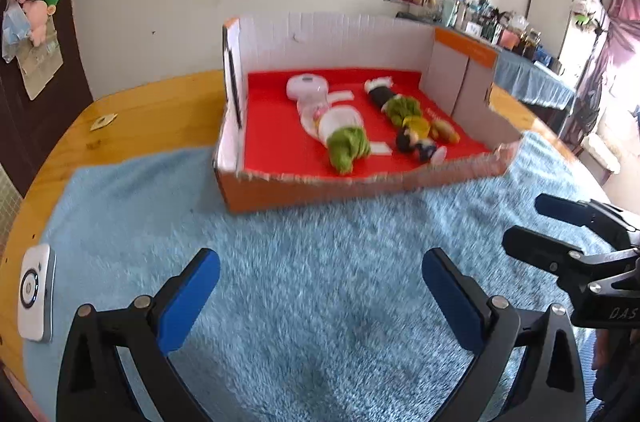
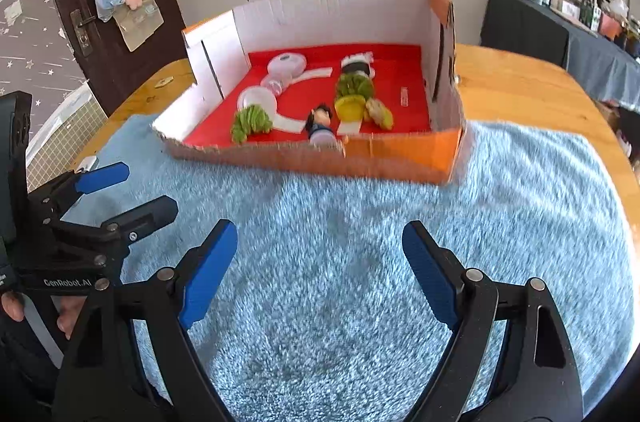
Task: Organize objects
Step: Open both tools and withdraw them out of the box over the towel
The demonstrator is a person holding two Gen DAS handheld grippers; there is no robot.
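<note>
Both grippers hang with their jaws spread wide and nothing between the blue pads: the left gripper (image 1: 320, 286) and the right gripper (image 2: 320, 262) hover over the fluffy blue mat (image 1: 320, 262) on the desk (image 1: 140, 106). Straight ahead of the jaws, well apart, sits the cardboard box (image 2: 400, 162), toys (image 2: 352, 90) lying on its red floor.
</note>
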